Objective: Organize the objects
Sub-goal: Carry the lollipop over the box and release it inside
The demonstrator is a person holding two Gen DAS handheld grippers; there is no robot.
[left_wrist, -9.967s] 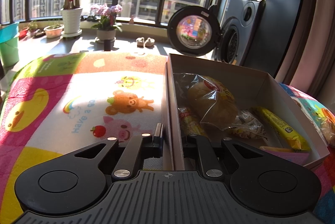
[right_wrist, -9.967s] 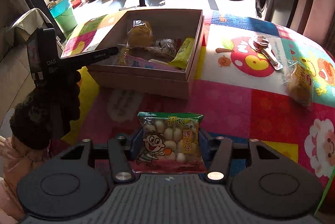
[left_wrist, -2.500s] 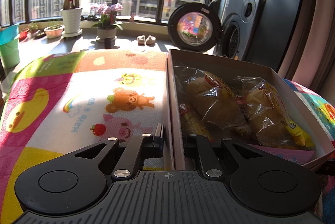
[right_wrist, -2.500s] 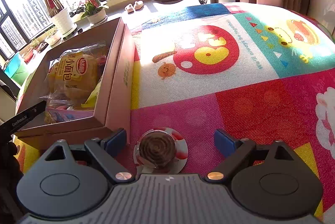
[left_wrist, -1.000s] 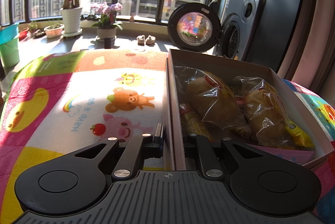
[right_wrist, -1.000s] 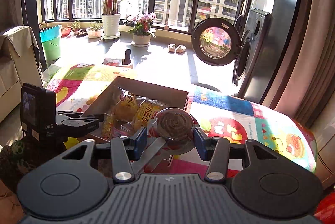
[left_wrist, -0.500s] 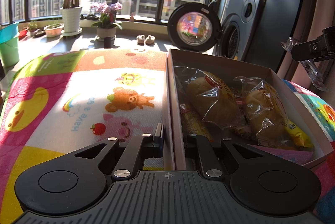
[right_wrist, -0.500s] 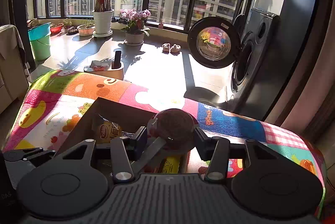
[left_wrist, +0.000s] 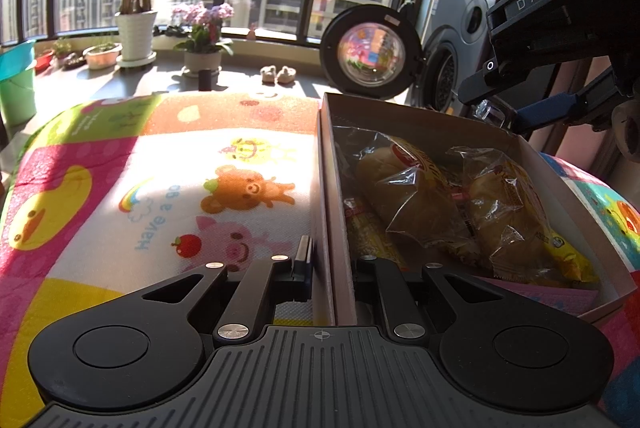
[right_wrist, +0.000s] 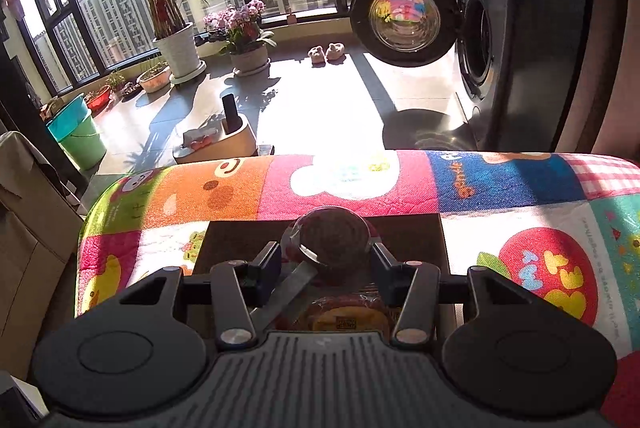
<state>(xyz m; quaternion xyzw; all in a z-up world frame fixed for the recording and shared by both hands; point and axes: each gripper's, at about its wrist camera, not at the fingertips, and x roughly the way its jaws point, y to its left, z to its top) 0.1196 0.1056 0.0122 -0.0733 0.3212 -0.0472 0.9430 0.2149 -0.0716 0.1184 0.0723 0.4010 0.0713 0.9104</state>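
Cardboard box [left_wrist: 336, 188] w/ two wrapped buns [left_wrist: 408, 196] inside. Left tongs [left_wrist: 330, 264] clamped on box wall. Right tongs [right_wrist: 324, 264] grip a wrapped round sweet [right_wrist: 334, 240] over it.

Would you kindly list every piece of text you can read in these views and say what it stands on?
"DAS": on the right tool's black body.
"Have a go": on the play mat; the last letter is uncertain.
Print on the bread packets and mat lettering in the right wrist view: too blurred to read.

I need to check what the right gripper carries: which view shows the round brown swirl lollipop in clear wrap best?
The right wrist view: the round brown swirl lollipop in clear wrap sits centred between that gripper's fingers. The left wrist view shows only a clear bit.
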